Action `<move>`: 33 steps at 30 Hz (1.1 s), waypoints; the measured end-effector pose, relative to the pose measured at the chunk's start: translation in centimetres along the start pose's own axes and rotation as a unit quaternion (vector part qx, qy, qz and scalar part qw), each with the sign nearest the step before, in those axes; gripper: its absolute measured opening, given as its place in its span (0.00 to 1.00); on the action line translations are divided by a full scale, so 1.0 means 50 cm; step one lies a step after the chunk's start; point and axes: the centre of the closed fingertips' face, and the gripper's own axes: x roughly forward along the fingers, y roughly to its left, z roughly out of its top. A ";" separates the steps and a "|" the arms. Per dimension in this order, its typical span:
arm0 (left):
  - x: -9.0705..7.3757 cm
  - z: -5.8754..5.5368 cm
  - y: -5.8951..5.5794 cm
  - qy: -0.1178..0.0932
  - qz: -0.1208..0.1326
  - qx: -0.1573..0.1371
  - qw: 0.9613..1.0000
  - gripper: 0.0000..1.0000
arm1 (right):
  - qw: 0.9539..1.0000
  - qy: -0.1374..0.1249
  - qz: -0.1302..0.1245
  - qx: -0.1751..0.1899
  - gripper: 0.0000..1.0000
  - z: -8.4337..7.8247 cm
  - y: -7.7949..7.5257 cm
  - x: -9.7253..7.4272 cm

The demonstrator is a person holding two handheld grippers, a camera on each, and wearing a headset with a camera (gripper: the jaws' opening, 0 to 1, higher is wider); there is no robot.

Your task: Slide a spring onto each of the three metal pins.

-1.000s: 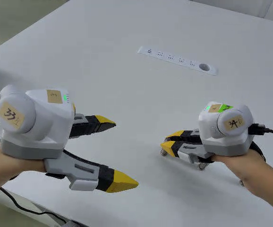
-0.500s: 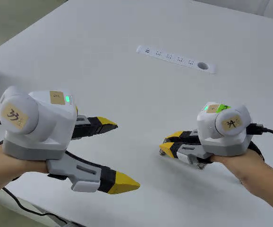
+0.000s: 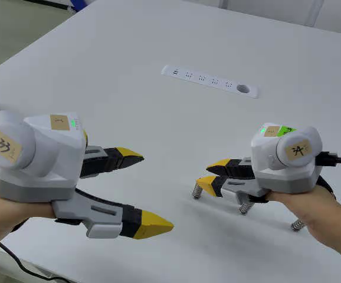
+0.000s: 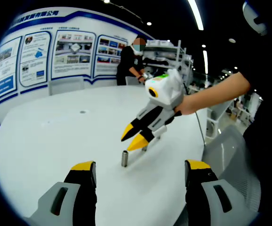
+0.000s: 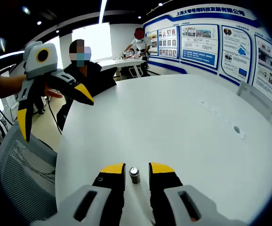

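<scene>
Showing sprung pin (image 5: 134, 175) between right gripper (image 5: 137, 168) jaws: right gripper view.

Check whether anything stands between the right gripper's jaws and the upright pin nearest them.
Nothing visible does. The pin stands on the bare white table right at the tips of the right gripper, in line with the gap between its open jaws.
</scene>
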 end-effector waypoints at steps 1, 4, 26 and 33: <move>0.001 0.006 0.002 -0.001 0.001 0.003 1.000 0.79 | 1.000 -0.003 -0.001 -0.001 0.21 0.004 -0.003 -0.009; 0.008 0.023 0.006 0.000 0.001 0.015 1.000 0.79 | 1.000 -0.010 -0.015 -0.021 0.22 0.011 -0.023 -0.043; 0.050 0.080 0.002 0.002 -0.011 0.040 0.999 0.83 | 0.995 -0.069 -0.067 0.006 0.43 -0.021 -0.075 -0.337; 0.054 0.082 -0.003 0.010 -0.016 0.047 0.999 0.91 | 0.996 -0.070 -0.063 0.008 0.61 -0.049 -0.068 -0.375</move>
